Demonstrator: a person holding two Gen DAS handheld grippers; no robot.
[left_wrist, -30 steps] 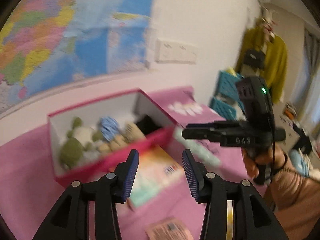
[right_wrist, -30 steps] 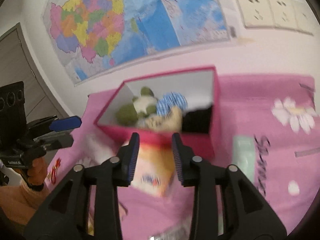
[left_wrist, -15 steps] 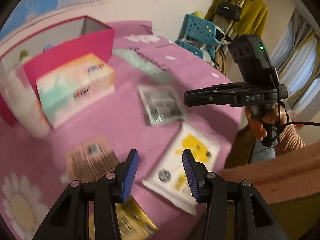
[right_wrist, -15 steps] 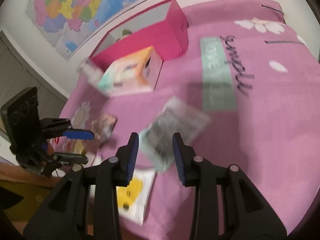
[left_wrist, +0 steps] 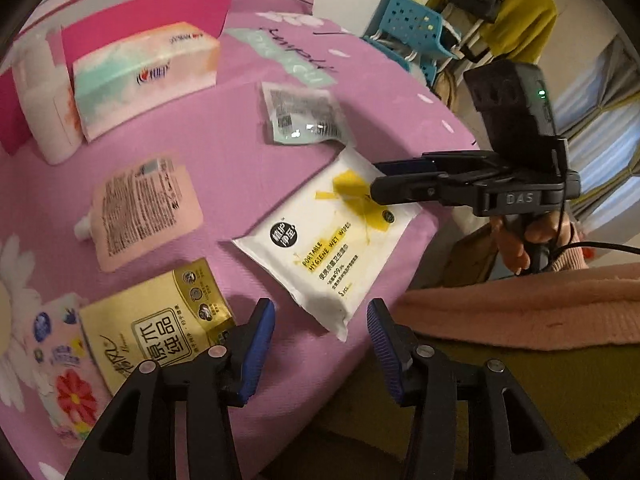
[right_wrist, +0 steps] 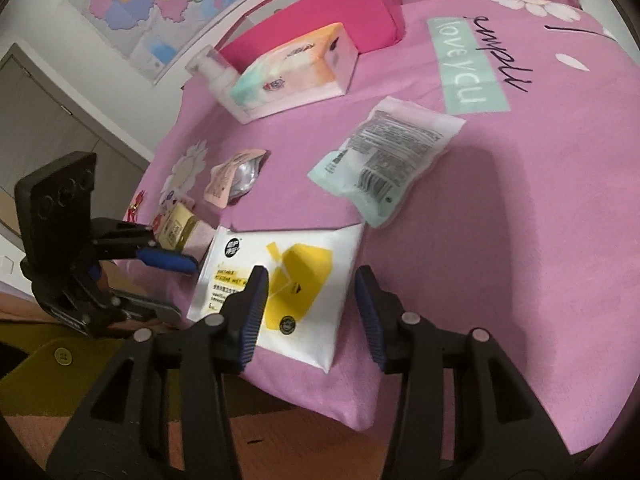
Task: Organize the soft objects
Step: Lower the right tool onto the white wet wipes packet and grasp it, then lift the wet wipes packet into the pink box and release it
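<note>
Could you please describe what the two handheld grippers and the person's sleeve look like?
Both the left gripper and right gripper are black plastic with ribbed blue fingertip pads. The right one bears "DAS" lettering, a green light and a black cable. The sleeve is pinkish knit.

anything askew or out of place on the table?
The white wet wipes pack lies askew at the near edge of the pink cloth, one corner past the edge. The other packets lie loose at odd angles. Nothing spilled or torn that I can see.
</note>
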